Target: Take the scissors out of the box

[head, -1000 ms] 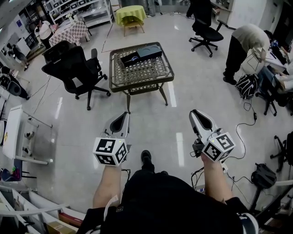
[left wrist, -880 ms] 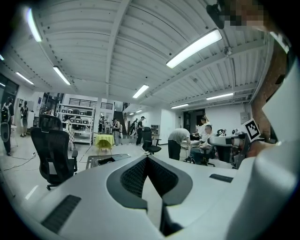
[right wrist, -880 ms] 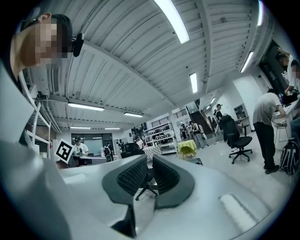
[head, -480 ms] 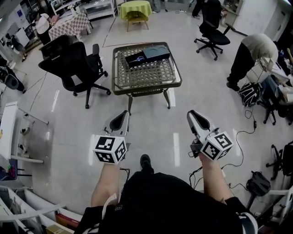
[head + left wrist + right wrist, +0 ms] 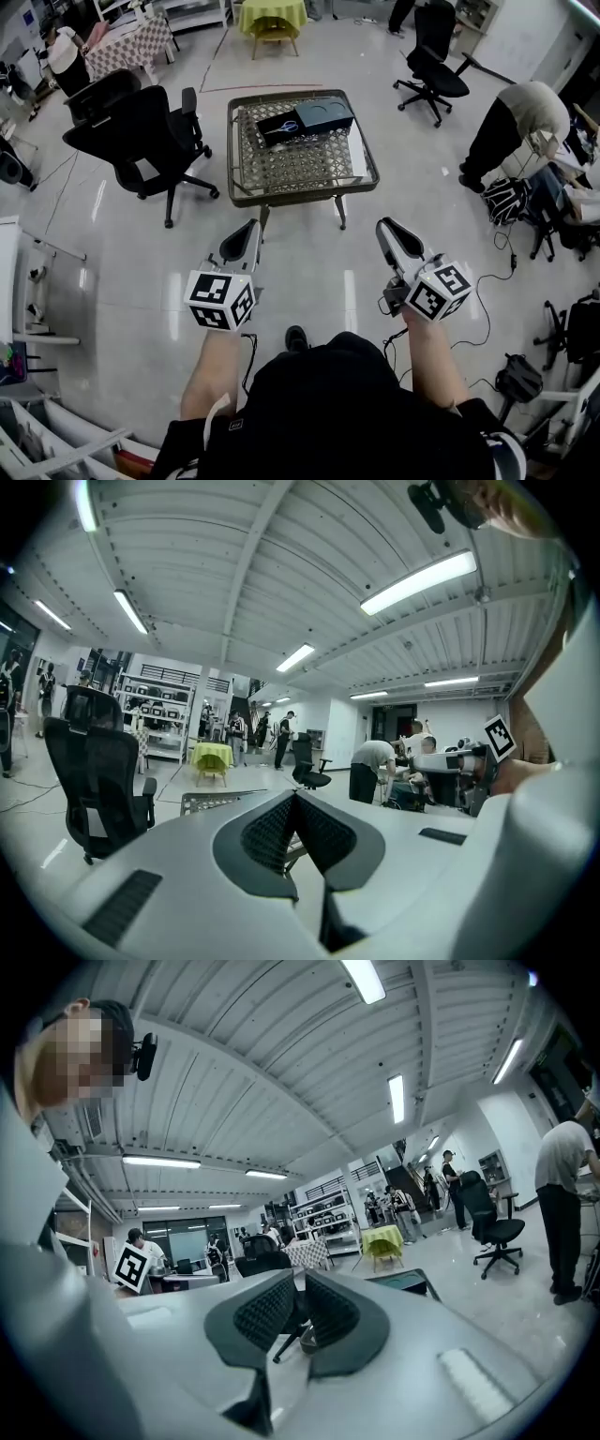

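The scissors (image 5: 284,126) lie in the black box (image 5: 328,112), and this box stands on the far part of the wicker counter (image 5: 302,193). To the left of the counter is a black office chair (image 5: 141,131). Both tools are on the near side of the counter, above the floor (image 5: 314,281) and well apart from the box. The left tool (image 5: 249,230) is clenched, its tips touching, with nothing between them. The right tool (image 5: 386,230) is released: a narrow gap between its jaws, also with nothing in it.
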Demonstrator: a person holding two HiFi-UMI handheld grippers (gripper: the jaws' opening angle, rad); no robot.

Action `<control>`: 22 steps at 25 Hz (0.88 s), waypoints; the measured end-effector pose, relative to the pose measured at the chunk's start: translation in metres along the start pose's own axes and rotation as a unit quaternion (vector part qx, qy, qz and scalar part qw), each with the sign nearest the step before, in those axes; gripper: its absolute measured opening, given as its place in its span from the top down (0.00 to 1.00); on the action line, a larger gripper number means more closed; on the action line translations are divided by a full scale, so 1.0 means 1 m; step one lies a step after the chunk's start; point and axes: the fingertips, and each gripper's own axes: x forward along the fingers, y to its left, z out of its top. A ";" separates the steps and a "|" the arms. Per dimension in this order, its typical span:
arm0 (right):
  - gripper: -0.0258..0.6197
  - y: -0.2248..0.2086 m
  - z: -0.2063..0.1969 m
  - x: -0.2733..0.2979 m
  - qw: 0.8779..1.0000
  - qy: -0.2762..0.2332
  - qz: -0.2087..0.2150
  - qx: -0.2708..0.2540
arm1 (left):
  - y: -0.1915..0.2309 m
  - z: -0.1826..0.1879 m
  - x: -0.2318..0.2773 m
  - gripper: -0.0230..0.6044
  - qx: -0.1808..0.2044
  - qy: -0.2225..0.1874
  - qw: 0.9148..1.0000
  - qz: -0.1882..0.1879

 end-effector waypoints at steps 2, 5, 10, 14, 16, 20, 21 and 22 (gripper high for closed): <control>0.88 -0.001 0.000 0.012 1.000 0.001 0.002 0.005 | 0.009 0.001 0.002 0.96 0.000 0.003 1.000 0.002; 0.88 -0.007 -0.003 0.029 1.000 0.001 0.006 0.011 | 0.026 0.000 0.007 0.96 0.001 0.009 1.000 0.011; 0.88 -0.028 -0.011 0.060 0.999 0.008 0.015 0.031 | 0.050 -0.002 0.027 0.96 -0.009 0.017 0.999 0.031; 0.88 -0.055 -0.014 0.091 0.999 0.010 0.026 0.047 | 0.065 0.001 0.053 0.96 -0.005 0.025 0.999 0.047; 0.88 -0.073 -0.015 0.110 0.998 0.011 0.031 0.058 | 0.075 0.002 0.071 0.96 -0.004 0.033 0.998 0.057; 0.88 -0.117 -0.025 0.148 0.996 0.027 0.040 0.075 | 0.088 0.001 0.124 0.96 -0.010 0.043 0.996 0.077; 0.88 -0.128 -0.026 0.158 0.995 0.030 0.043 0.080 | 0.089 0.003 0.139 0.96 -0.013 0.044 0.996 0.077; 0.88 -0.138 -0.026 0.168 0.995 0.032 0.046 0.083 | 0.089 0.006 0.154 0.96 -0.015 0.046 0.996 0.074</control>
